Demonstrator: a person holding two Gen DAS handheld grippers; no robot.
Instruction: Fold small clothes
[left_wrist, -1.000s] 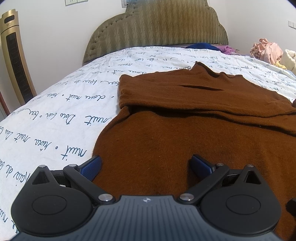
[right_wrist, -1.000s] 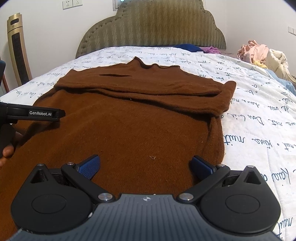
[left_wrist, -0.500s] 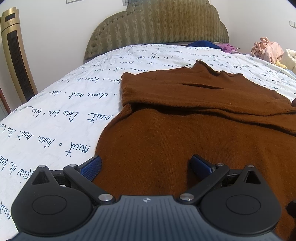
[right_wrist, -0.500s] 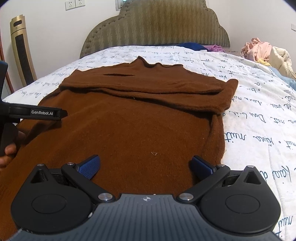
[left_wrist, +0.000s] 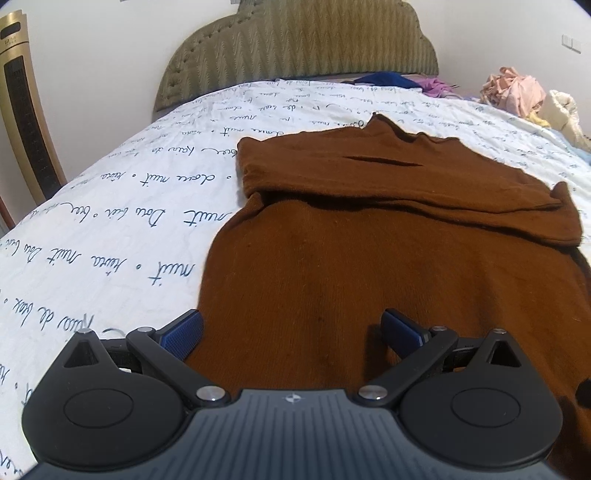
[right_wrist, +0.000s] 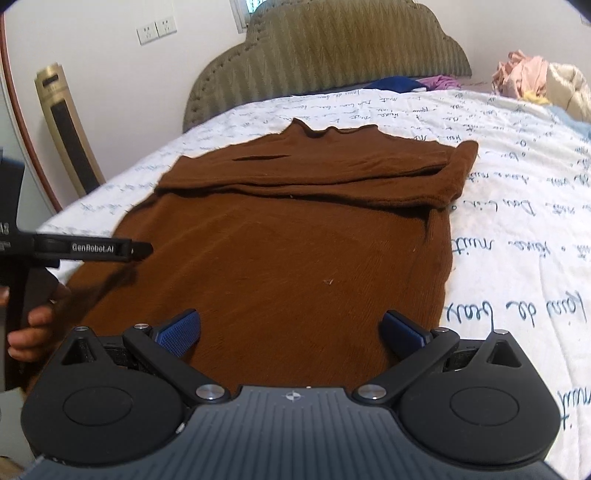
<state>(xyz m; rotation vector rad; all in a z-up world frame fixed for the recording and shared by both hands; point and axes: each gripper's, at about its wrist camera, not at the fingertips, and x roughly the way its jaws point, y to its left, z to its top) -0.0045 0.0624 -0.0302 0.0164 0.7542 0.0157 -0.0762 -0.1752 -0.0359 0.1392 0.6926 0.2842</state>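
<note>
A brown knit sweater (left_wrist: 388, 236) lies flat on the bed, collar toward the headboard, both sleeves folded across the chest as a band (left_wrist: 399, 184). My left gripper (left_wrist: 291, 334) hovers open over the sweater's near left hem, with nothing between its blue pads (left_wrist: 183, 332). The same sweater (right_wrist: 280, 236) fills the right wrist view, where my right gripper (right_wrist: 291, 332) stands open over the near right hem, also holding nothing. There the left gripper's black body (right_wrist: 85, 249) juts in from the left edge, held by a hand (right_wrist: 31, 332).
The bed has a white sheet (left_wrist: 110, 236) printed with blue script and an olive padded headboard (left_wrist: 295, 51). Blue and purple clothes (left_wrist: 399, 79) lie by the headboard, and a pink and cream pile (left_wrist: 524, 96) sits at the far right. A gold tower fan (left_wrist: 26, 129) stands left.
Both grippers have risen and pulled back a little from the sweater, staying open. The right view has swung rightward. The sweater has not moved.
</note>
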